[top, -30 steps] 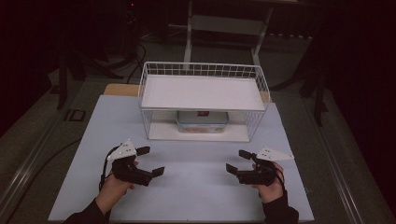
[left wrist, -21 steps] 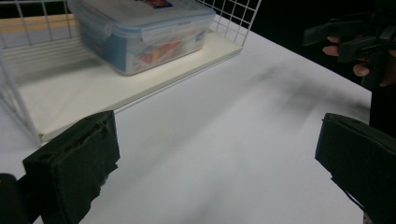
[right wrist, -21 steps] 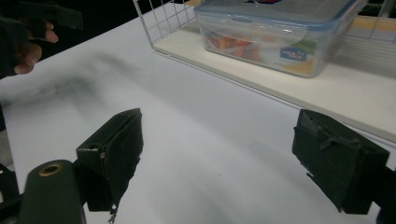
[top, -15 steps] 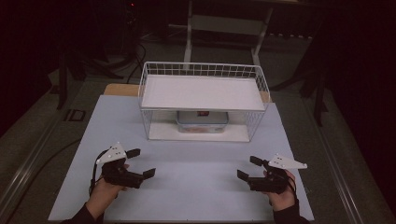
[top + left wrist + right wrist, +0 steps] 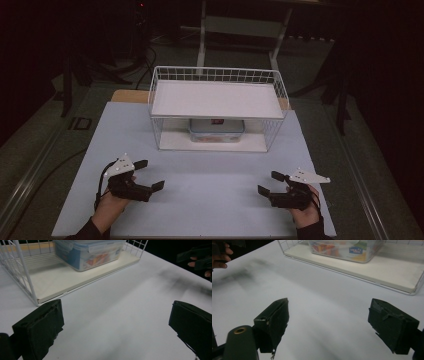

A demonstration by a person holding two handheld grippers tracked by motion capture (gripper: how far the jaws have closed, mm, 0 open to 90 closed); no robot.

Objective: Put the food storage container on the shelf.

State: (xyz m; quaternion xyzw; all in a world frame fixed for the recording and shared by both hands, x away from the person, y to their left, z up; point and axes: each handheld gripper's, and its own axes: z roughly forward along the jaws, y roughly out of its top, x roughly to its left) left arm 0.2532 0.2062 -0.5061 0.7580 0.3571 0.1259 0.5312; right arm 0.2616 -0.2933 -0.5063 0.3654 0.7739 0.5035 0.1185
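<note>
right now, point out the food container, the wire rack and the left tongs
food container (image 5: 87,252), left gripper view, clear front wall
wire rack (image 5: 216,75), high view, back rim
left tongs (image 5: 150,175), high view, between its tips

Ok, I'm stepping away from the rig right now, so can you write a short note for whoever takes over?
Left gripper: open, holds nothing, low over the table near its front left.
Right gripper: open, holds nothing, near the front right.
Clear lidded container: on the bottom board of the white wire rack, under its shelf, at the table's far middle.
Done: nothing gripped so far.
Left: probably reach into the rack's open front for the container.
</note>
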